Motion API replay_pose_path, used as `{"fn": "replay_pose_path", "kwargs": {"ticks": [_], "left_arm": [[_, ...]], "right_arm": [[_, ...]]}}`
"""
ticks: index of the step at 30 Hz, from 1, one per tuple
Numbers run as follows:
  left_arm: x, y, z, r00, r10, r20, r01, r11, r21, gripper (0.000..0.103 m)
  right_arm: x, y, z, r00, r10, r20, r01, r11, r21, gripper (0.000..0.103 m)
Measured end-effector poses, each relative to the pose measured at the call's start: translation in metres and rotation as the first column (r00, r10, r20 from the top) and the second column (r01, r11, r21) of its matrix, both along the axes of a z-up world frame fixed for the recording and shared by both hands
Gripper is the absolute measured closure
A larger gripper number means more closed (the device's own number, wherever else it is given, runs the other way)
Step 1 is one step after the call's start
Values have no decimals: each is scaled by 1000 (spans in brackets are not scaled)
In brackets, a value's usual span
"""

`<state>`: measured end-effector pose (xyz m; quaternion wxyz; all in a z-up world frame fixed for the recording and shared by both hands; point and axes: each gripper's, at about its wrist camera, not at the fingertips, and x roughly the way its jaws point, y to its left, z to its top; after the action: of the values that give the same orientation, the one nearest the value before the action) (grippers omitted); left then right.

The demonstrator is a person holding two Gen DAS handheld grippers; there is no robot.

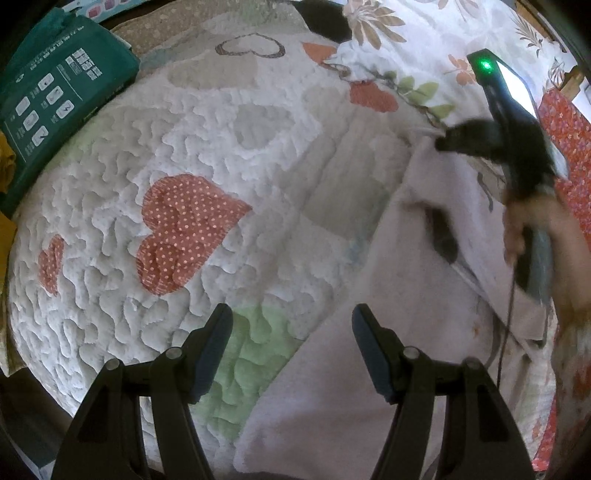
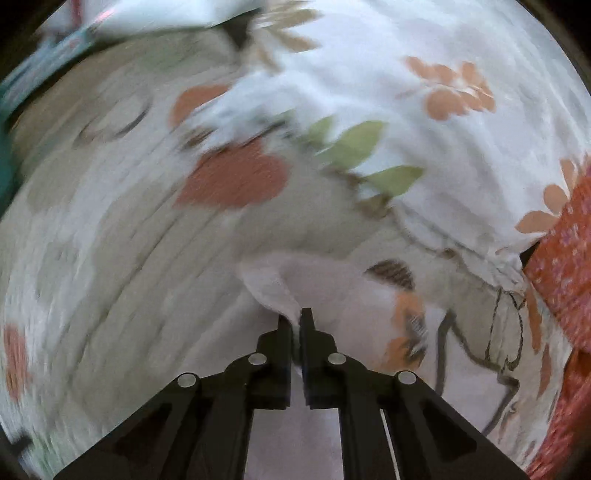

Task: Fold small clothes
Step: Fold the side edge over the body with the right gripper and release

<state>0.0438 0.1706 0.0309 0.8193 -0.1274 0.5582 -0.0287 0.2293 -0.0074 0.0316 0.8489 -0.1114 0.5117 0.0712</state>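
Note:
A pale pink small garment (image 1: 369, 369) lies on the heart-patterned quilt (image 1: 207, 155), spread from the bottom centre toward the right. My left gripper (image 1: 291, 325) is open and empty, just above the garment's left edge. My right gripper (image 1: 443, 142) shows in the left wrist view at the right, holding a raised corner of the garment. In the right wrist view my right gripper (image 2: 295, 317) is shut on a fold of the pink garment (image 2: 314, 280), which carries an orange and dark print. That view is blurred by motion.
A green package (image 1: 55, 99) lies at the quilt's far left edge. A white floral sheet (image 1: 406, 40) and a red patterned cloth (image 1: 569, 140) lie at the back and right. A dark object (image 1: 325, 18) sits at the far edge.

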Motion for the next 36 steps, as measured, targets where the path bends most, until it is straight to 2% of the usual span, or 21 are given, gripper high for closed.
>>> {"fn": "replay_pose_path", "kwargs": {"ticks": [3, 6, 7, 8, 10, 11, 12, 14, 16, 18, 20, 22, 26, 27, 29, 30, 31, 32, 33, 36], "left_arm": [[1, 7, -1, 1000, 9, -3, -9, 1000, 8, 37], [4, 16, 0, 1000, 30, -5, -30, 1000, 2, 37], [4, 18, 2, 999, 38, -2, -38, 999, 1, 37], [3, 21, 4, 999, 45, 5, -45, 999, 4, 37], [2, 26, 7, 999, 51, 17, -51, 999, 9, 37], [2, 29, 8, 998, 56, 23, -56, 998, 11, 37], [1, 32, 9, 998, 60, 26, -60, 998, 8, 37], [-1, 39, 9, 998, 61, 20, -61, 998, -11, 37], [-3, 45, 5, 999, 46, 2, -46, 998, -48, 36], [-5, 45, -2, 1000, 7, -18, -8, 998, -64, 34], [-12, 45, -6, 999, -33, -23, 31, 997, -68, 34], [-18, 42, -13, 997, -74, -27, 72, 995, -73, 34], [-27, 42, -21, 996, -84, 10, 84, 995, -49, 34], [-29, 41, -21, 996, -86, 27, 87, 995, -47, 33], [-34, 39, -21, 994, -96, 53, 98, 994, -38, 31], [-38, 37, -22, 992, -108, 67, 110, 994, -26, 31], [-41, 33, -22, 989, -123, 80, 124, 992, -13, 31], [-44, 29, -23, 986, -142, 91, 142, 990, 5, 30], [-48, 24, -24, 980, -170, 100, 167, 985, 30, 30], [-60, 19, -24, 968, -227, 108, 224, 974, 40, 30]], "right_arm": [[29, -24, -5, 992, -128, 5, 128, 991, 38, 100], [39, -33, -16, 987, -157, -29, 158, 986, 57, 96], [37, -37, -14, 986, -162, -30, 164, 984, 68, 91], [34, -41, -11, 985, -167, -31, 169, 982, 83, 80], [19, -60, 7, 984, -177, -17, 177, 973, 148, 68], [12, -68, 15, 983, -183, -6, 181, 969, 168, 67], [0, -81, 27, 981, -193, 7, 188, 962, 198, 65], [-31, -110, 47, 979, -206, 1, 198, 945, 260, 56], [-75, -146, 64, 976, -217, -21, 212, 921, 327, 53], [-116, -173, 71, 971, -235, -37, 233, 907, 350, 51], [-179, -219, 67, 956, -286, -68, 291, 885, 364, 48], [-224, -253, 56, 936, -338, -103, 351, 855, 382, 48], [-318, -314, 8, 864, -457, -213, 503, 753, 423, 47], [-344, -327, -11, 840, -478, -257, 541, 707, 455, 47], [-368, -335, -32, 817, -490, -304, 575, 647, 501, 47], [-382, -337, -49, 808, -483, -336, 586, 599, 546, 47], [-392, -337, -55, 809, -480, -340, 583, 575, 574, 47], [-402, -334, -56, 814, -492, -309, 567, 558, 605, 47], [-406, -330, -55, 820, -489, -298, 556, 555, 619, 47], [-420, -314, -63, 855, -400, -331, 501, 469, 728, 47]]}}
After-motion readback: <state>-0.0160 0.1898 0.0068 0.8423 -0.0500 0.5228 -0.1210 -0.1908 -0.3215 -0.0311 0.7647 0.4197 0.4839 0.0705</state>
